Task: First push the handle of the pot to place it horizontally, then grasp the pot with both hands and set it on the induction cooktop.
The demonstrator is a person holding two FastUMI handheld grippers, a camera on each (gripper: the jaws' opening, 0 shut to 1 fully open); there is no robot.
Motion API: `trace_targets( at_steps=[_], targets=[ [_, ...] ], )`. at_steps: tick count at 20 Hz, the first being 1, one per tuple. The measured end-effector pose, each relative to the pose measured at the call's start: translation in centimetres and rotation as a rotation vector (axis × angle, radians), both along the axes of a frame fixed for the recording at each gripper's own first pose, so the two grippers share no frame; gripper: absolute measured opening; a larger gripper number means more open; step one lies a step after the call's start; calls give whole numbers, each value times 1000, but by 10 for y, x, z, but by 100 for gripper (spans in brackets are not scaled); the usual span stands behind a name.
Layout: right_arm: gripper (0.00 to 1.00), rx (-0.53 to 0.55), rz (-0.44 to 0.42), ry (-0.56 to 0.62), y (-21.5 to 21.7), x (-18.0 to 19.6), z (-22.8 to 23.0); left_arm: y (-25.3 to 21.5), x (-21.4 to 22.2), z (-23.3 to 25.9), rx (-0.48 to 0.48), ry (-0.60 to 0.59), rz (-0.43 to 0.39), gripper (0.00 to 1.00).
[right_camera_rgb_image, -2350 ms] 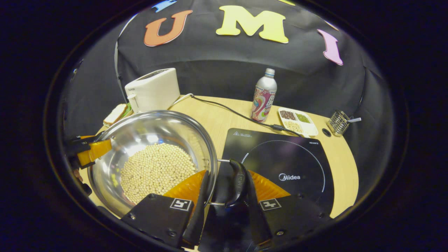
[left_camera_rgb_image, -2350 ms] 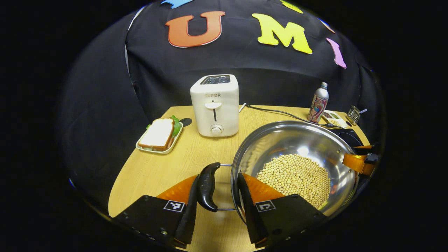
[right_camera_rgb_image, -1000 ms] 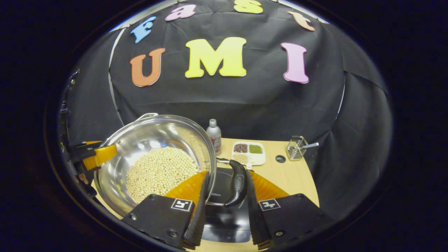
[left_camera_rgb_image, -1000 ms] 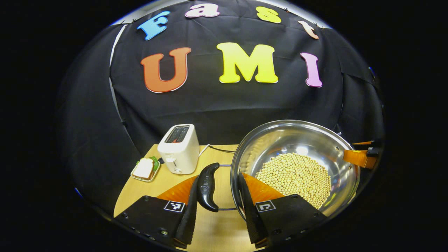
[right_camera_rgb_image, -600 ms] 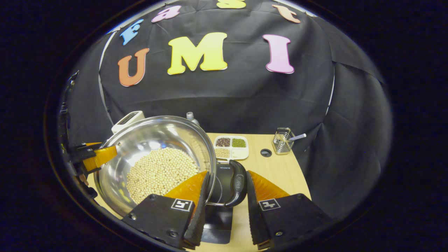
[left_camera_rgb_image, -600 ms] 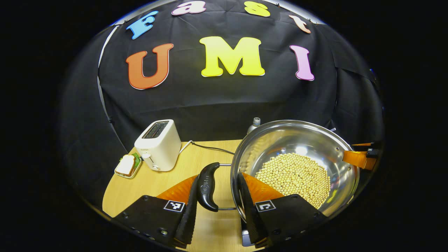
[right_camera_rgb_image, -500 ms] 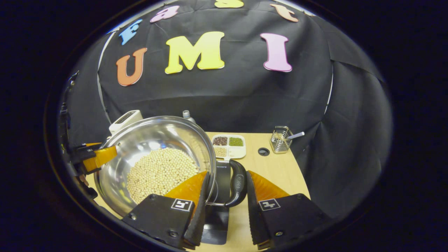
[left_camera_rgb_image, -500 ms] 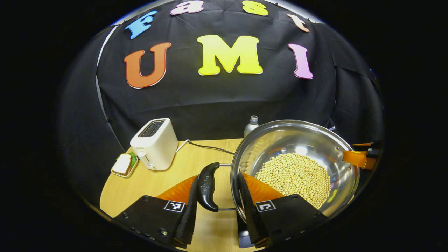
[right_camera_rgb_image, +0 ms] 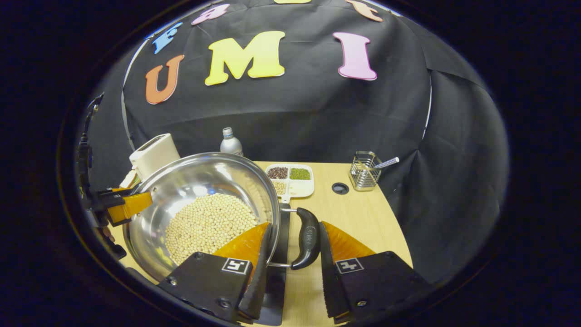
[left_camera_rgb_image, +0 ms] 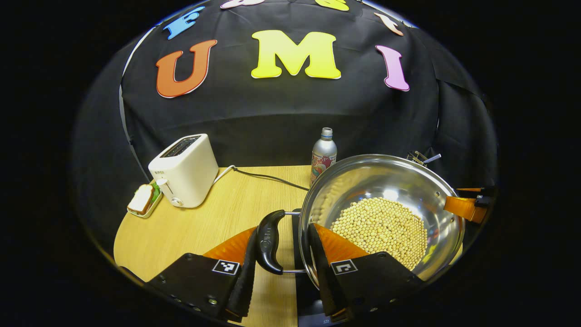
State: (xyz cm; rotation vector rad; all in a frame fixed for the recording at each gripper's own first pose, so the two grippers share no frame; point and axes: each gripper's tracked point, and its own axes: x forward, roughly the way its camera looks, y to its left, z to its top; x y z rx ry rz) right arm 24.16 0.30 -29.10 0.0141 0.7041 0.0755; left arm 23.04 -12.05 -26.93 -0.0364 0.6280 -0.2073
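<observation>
Plainly, the pot [left_camera_rgb_image: 399, 181] is a wide, shallow steel bowl with a bright mirrored wall, and a bed of pale round beans [left_camera_rgb_image: 380, 227] covers its bottom. It has a black curved handle [left_camera_rgb_image: 268, 241] on a wire loop at each side, both lying level. In the left gripper view the left gripper [left_camera_rgb_image: 281, 268] straddles one handle: one finger lies against the handle's outer face and the other sits inside the rim, so the jaws grasp handle and pot wall together. In the right gripper view the right gripper [right_camera_rgb_image: 290, 268] holds the opposite handle [right_camera_rgb_image: 307, 243] the same way, clenched across it and the rim. The pot hangs over the near edge of the wooden table [left_camera_rgb_image: 204, 222], with the dark cooktop [right_camera_rgb_image: 280, 254] showing just beneath it between the fingers. Behind stand a white toaster [left_camera_rgb_image: 184, 170], a sandwich [left_camera_rgb_image: 141, 199] on a small tray, a bottle [left_camera_rgb_image: 323, 154], a divided dish [right_camera_rgb_image: 290, 179] of grains and a wire holder [right_camera_rgb_image: 364, 171].
</observation>
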Motion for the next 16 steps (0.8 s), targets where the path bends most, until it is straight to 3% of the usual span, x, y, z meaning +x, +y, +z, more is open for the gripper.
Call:
trace_targets(
  at_steps=[5, 7, 10, 13, 14, 15, 16],
  targets=[
    [52, -1, -1, 11, 0, 11, -26, -6, 11, -29, -16, 28, 4, 58],
    [55, 5, 1, 21, 0, 13, -37, -7, 10, -41, -18, 42, 10, 58],
    [53, 51, -11, 12, 1, 16, -43, -7, 11, -39, -17, 8, 9, 58],
    [59, 51, -10, 4, 0, 17, -43, -6, 9, -38, -18, 5, 3, 58],
    [59, 48, -11, 4, -1, 16, -43, -7, 10, -38, -17, 6, 2, 67],
    [60, 45, -11, 5, 0, 18, -44, -6, 10, -38, -17, 8, 2, 58],
    [61, 45, -15, 4, 0, 16, -44, -6, 11, -37, -18, 7, 2, 58]
  ],
)
